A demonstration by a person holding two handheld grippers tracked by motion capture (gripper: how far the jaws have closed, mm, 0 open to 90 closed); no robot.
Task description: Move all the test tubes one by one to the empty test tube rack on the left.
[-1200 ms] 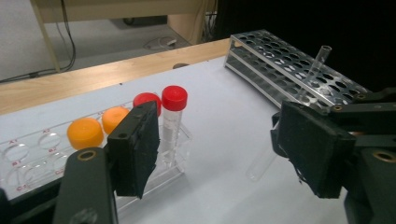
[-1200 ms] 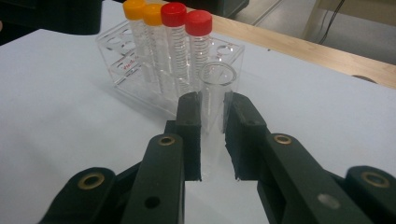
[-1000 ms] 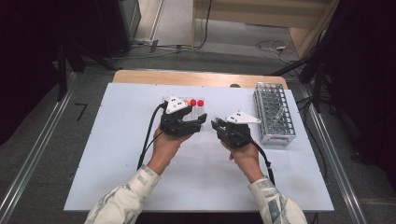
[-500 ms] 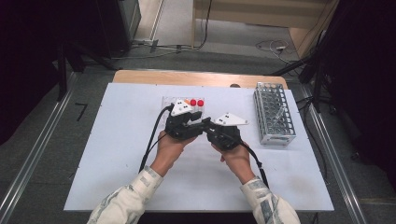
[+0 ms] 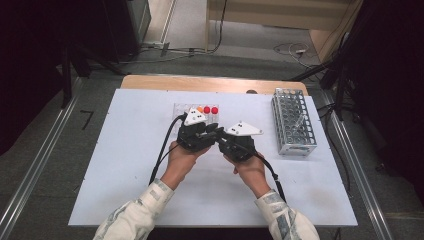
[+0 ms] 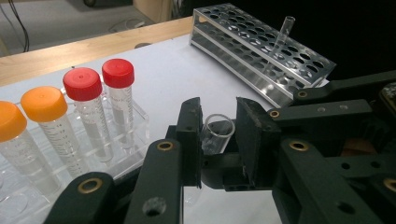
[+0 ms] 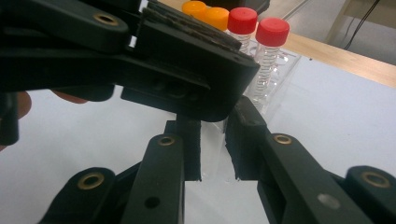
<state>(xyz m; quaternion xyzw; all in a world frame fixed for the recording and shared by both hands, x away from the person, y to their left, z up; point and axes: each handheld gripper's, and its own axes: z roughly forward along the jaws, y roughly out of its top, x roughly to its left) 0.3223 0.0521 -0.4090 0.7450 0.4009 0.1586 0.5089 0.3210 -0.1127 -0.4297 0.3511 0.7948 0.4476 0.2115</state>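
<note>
Grippers meet mid-table for what looks like a handover. Right gripper [image 5: 220,137] is clamped on a clear tube [image 7: 215,149], and left gripper [image 6: 218,135] has its jaws narrowed around the tube's open end [image 6: 218,133], though I can't tell if they're touching yet. My guess: regripping so it can drop upright into the rack [image 5: 294,125]. Capped tubes [image 5: 210,110] sit just behind.
</note>
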